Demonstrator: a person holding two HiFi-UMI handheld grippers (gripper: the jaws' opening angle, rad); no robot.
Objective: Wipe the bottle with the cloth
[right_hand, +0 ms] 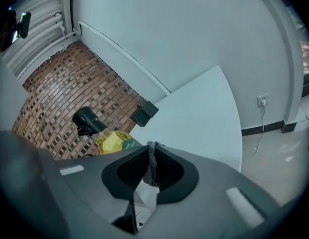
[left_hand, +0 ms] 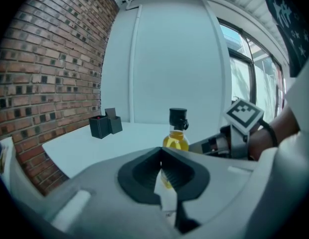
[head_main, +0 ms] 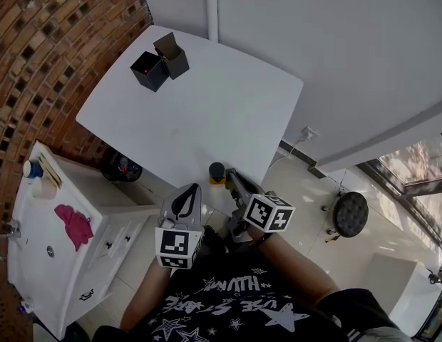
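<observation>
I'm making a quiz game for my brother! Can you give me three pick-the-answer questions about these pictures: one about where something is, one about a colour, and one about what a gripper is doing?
1. Where do the two black boxes stand?
A) right beside the bottle
B) at the table's far corner
C) on the floor

2. What colour is the bottle's cap?
A) black
B) red
C) white

3. What is between the right gripper's jaws?
A) nothing
B) a grey cloth
C) the bottle

Answers:
1 B: the head view shows the boxes at the far corner, well away from the bottle.
2 A: the cap looks black in every view.
3 B: the right gripper view shows the jaws shut on the grey cloth.
</observation>
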